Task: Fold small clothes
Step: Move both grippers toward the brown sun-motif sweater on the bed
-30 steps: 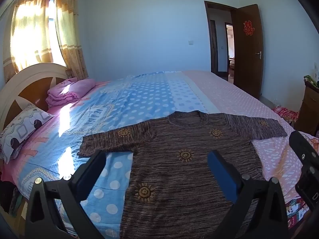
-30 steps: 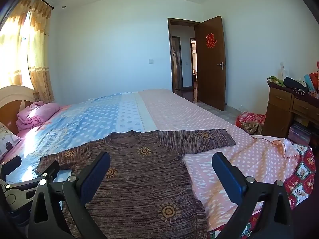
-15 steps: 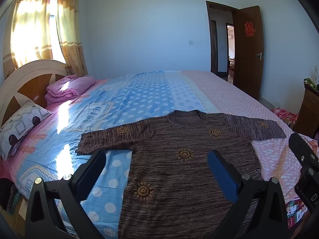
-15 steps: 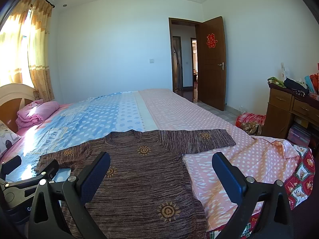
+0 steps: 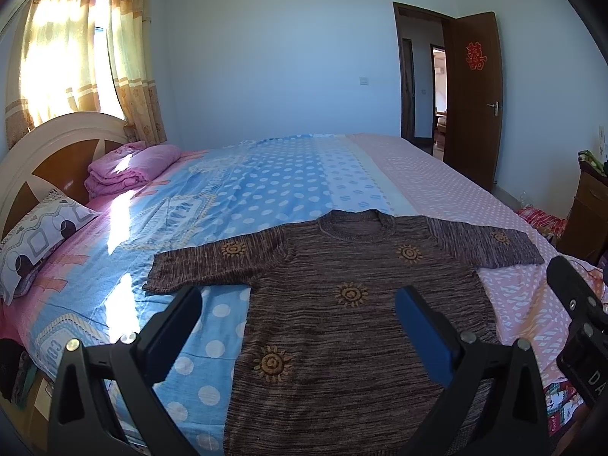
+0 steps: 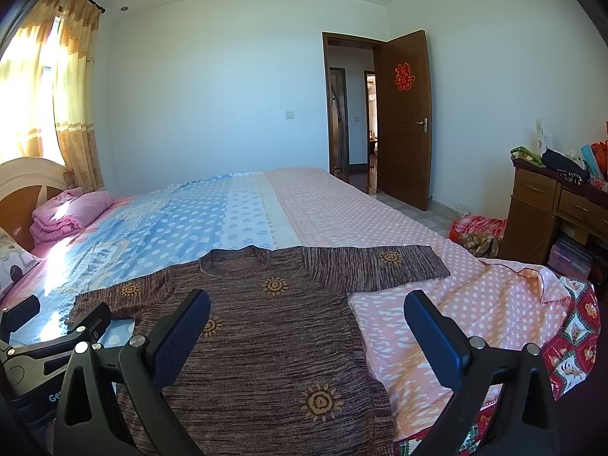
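A brown knit sweater with orange sun marks lies flat on the bed, sleeves spread out, neck toward the far side. It also shows in the right wrist view. My left gripper is open and empty, held above the sweater's lower left part. My right gripper is open and empty, above the sweater's lower right edge. The left gripper's body shows at the left of the right wrist view, and the right gripper's body at the right of the left wrist view.
The bed has a blue and pink dotted cover. A folded pink blanket and a pillow lie by the headboard. A wooden dresser with clutter stands at the right. The door is open.
Both views have shifted slightly: the sweater sits a little further right in the left wrist view. Both grippers stay open and empty.
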